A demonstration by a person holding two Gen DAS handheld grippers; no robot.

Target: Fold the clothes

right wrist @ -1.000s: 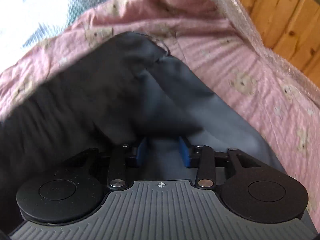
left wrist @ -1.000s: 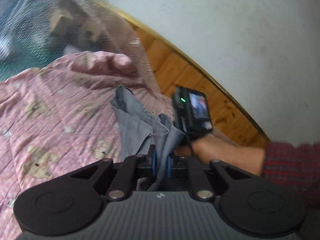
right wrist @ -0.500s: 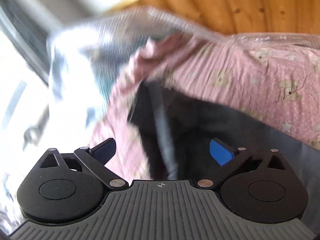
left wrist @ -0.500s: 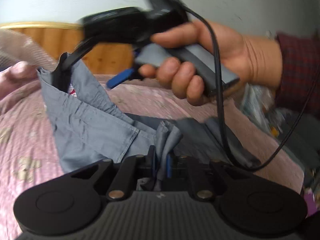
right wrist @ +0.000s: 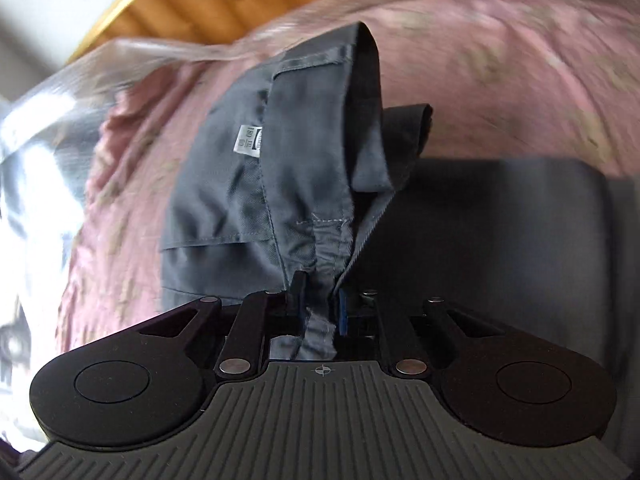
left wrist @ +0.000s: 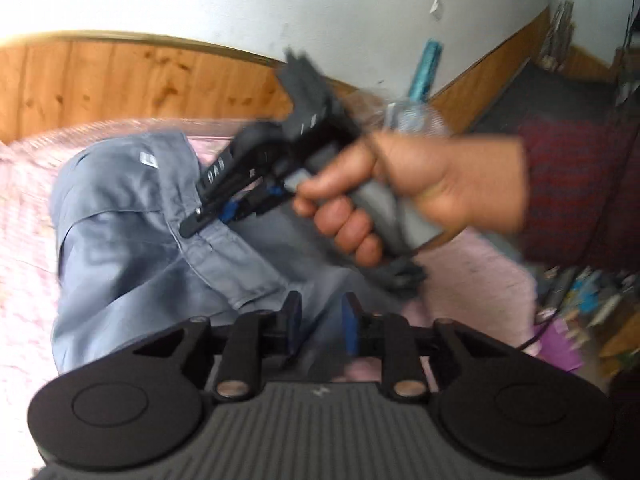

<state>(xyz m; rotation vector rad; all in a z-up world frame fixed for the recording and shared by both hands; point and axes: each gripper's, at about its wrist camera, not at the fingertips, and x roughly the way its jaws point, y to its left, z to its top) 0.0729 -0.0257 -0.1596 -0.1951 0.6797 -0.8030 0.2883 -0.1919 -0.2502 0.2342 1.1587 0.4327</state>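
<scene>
A grey-blue garment (left wrist: pixel 132 240) with a white size label lies bunched on the pink bedspread (left wrist: pixel 24 280). My left gripper (left wrist: pixel 318 326) hangs just above it with a small gap between its blue pads and nothing between them. My right gripper (right wrist: pixel 318 306) is shut on a gathered fold of the same garment (right wrist: pixel 256 184) and lifts it off the bed. In the left wrist view the right gripper (left wrist: pixel 224 212) shows at the garment's upper edge, held by a hand (left wrist: pixel 416 196).
A wooden headboard panel (left wrist: pixel 132 80) and a white wall (left wrist: pixel 320 4) stand behind the bed. Clear plastic sheeting (right wrist: pixel 44 152) lies at the bed's edge. Cluttered floor items (left wrist: pixel 584 292) show at the right. A flat dark part of the garment (right wrist: pixel 500 232) lies to the right.
My left gripper has let go of the garment and opened slightly. My right gripper, open half a second ago, has shut on a fold of the garment and raised it.
</scene>
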